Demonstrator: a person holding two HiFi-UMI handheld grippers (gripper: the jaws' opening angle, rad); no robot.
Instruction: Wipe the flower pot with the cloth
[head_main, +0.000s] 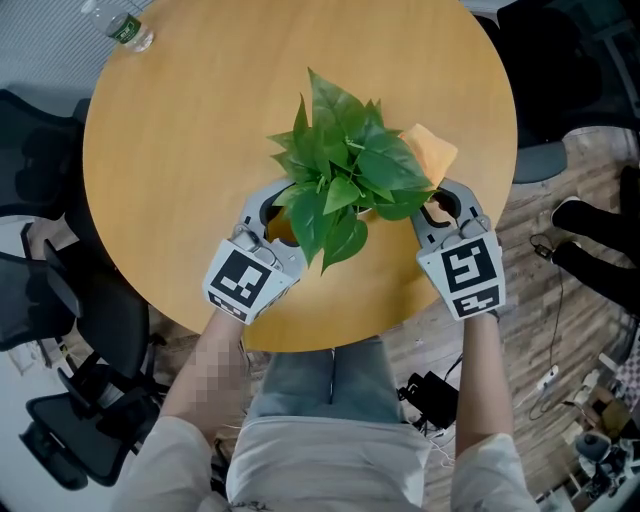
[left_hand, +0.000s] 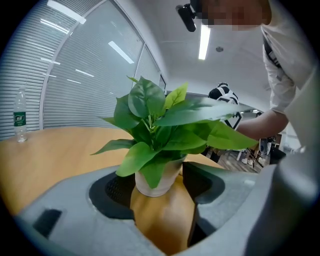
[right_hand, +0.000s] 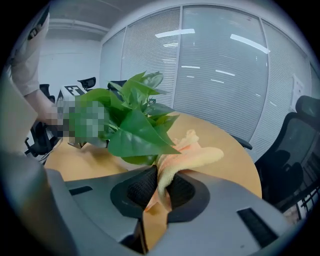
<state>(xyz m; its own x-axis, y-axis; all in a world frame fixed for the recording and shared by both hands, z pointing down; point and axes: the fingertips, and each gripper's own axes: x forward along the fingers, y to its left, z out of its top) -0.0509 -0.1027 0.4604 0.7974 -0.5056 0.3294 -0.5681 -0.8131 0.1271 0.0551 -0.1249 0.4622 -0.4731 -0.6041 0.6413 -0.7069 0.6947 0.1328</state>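
Observation:
A leafy green plant in a small white pot stands in the near middle of the round wooden table. In the head view the leaves hide nearly all of the pot. My left gripper is at the pot's left side, open, and the pot sits between its fingertips; I cannot tell whether the pads touch it. My right gripper is at the plant's right, shut on an orange-yellow cloth. The cloth sticks out past the jaws, close under the leaves.
A clear water bottle lies at the table's far left edge. Black office chairs crowd the left side, and another chair stands beyond the table. Cables and a power strip lie on the floor at the right.

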